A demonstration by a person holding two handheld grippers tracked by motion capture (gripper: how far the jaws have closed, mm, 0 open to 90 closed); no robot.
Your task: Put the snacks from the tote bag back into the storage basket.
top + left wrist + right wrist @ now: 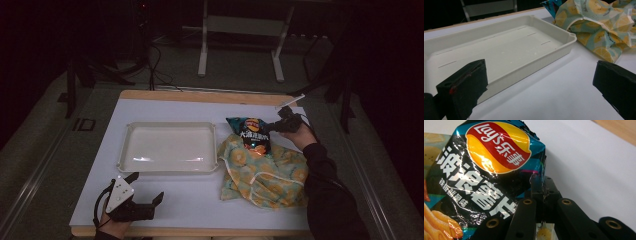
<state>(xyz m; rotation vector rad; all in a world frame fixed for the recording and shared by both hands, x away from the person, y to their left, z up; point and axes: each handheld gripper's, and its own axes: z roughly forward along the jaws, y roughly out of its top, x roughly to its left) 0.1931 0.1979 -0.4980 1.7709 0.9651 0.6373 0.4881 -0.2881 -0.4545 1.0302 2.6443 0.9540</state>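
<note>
Right gripper (272, 126) is clamped on the edge of the Lay's chip bag (253, 134), pinching the foil seam so it lifts clean off the lemon-print cloth bag (262, 172) it rests on. Left gripper (148, 191) idles, jaws wide, just beside the empty white tray (170, 167), probably the drop spot.

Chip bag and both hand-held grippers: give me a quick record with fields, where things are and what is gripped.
chip bag: lying on the lemon-print cloth bag, right of the tray
right hand-held gripper: shut on the chip bag's edge
left hand-held gripper: open, holding nothing, near the table's front edge
tray: white, nothing in it, mid-table
table: white top
</note>
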